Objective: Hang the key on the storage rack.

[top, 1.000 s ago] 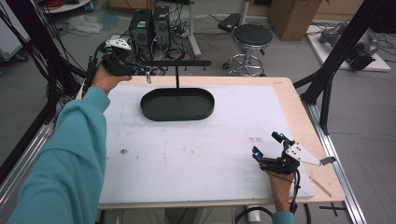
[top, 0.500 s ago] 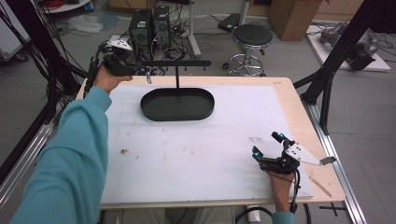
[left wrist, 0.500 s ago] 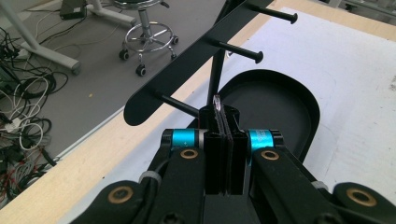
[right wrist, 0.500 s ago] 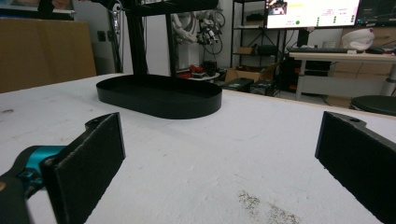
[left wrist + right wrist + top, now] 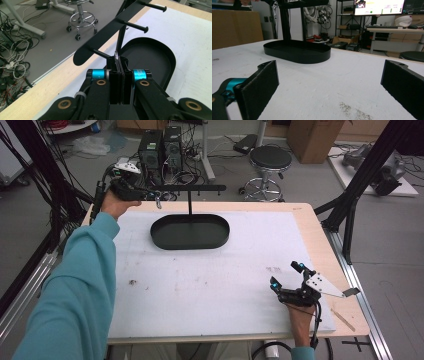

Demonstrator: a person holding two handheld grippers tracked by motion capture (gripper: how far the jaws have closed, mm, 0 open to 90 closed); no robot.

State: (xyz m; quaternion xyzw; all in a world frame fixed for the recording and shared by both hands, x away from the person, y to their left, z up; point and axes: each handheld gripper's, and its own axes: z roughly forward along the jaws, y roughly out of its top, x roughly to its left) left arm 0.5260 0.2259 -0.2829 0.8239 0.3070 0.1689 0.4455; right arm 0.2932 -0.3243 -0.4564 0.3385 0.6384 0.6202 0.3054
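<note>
A black stand has an oval tray (image 5: 220,239) as its base, a thin post, and a crossbar (image 5: 190,187) with short pegs (image 5: 136,26). My left gripper (image 5: 152,196) is at the crossbar's left end, raised above the table's far left. Its jaws are shut on a small silver ring (image 5: 116,55), held right next to the end peg; the ring (image 5: 158,201) hangs below the bar. My right gripper (image 5: 286,274) rests on the white mat at the near right, open with nothing between its pads (image 5: 259,87). The tray (image 5: 297,53) stands well ahead of it.
A white mat (image 5: 210,280) covers the wooden table (image 5: 325,245). Black frame struts (image 5: 350,205) rise at the table's right edge and at its far left. Beyond the far edge stand a stool (image 5: 270,157) and computer cases (image 5: 160,145) on the floor.
</note>
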